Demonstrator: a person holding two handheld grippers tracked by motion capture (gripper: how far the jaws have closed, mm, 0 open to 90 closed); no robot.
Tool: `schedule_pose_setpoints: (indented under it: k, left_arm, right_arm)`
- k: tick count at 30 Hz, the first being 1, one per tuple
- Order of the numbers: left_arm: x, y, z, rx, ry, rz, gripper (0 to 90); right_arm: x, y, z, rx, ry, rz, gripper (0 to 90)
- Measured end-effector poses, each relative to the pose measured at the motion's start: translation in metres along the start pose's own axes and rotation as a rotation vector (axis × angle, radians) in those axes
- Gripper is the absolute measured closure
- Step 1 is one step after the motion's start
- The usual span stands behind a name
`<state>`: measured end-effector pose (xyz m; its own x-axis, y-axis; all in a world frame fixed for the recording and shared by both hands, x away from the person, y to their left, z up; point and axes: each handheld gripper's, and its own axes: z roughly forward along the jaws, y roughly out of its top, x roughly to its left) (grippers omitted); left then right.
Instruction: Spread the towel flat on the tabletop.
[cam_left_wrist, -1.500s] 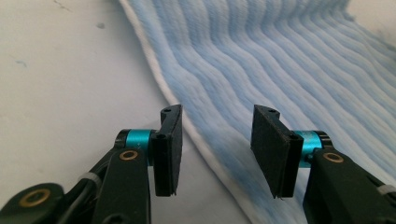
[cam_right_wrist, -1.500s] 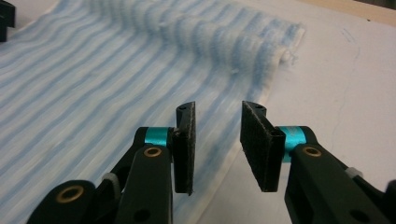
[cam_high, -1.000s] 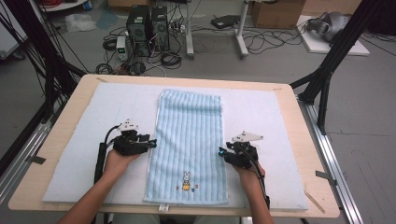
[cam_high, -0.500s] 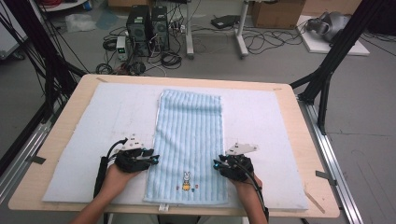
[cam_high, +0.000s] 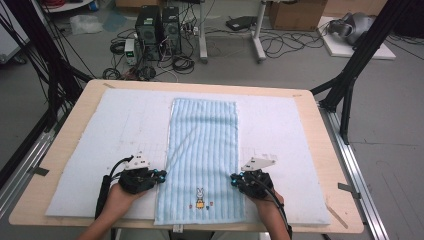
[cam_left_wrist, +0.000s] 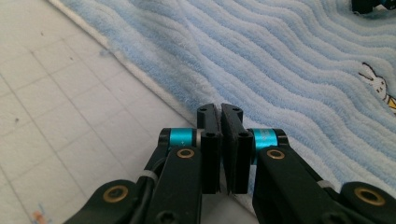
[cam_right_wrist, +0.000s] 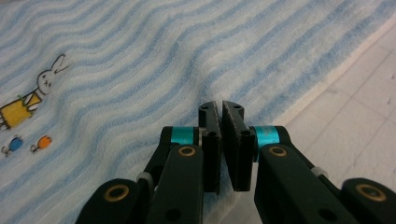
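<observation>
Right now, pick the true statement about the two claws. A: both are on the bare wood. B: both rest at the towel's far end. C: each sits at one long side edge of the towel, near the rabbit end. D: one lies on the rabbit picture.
C: the left claw meets the towel's left edge, the right claw its right edge, flanking the rabbit.

My blue striped towel lies flat and long down the middle of the white mat. A little bunny picture sits near my end.
</observation>
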<state>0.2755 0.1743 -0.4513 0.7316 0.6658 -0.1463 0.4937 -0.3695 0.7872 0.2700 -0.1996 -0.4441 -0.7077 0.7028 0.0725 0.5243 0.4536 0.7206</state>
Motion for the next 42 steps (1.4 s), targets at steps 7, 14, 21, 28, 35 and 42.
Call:
schedule_pose_setpoints:
  k: [7, 14, 21, 28, 35, 42]
  left_arm:
    - [-0.010, -0.007, -0.008, 0.018, -0.041, 0.011, 85.8]
    - [-0.013, -0.009, -0.015, 0.030, -0.072, 0.011, 78.9]
    - [0.008, 0.004, -0.020, -0.072, 0.012, -0.083, 56.7]
    - [0.020, 0.005, -0.019, -0.091, 0.031, -0.111, 56.7]
    - [0.030, 0.012, -0.016, -0.103, 0.046, -0.125, 53.8]
    - [0.053, 0.033, 0.002, -0.110, 0.067, -0.178, 51.7]
  right_arm:
    - [0.010, -0.010, -0.016, 0.041, 0.026, -0.019, 86.9]
    - [0.016, -0.015, -0.025, 0.051, 0.070, -0.011, 83.2]
    - [0.007, -0.010, -0.020, -0.011, -0.008, 0.042, 71.5]
    - [0.015, -0.013, -0.020, 0.070, 0.055, -0.034, 88.3]
    - [0.006, -0.014, -0.026, 0.005, 0.109, 0.013, 70.8]
    - [-0.012, 0.001, -0.021, -0.113, -0.043, 0.082, 53.7]
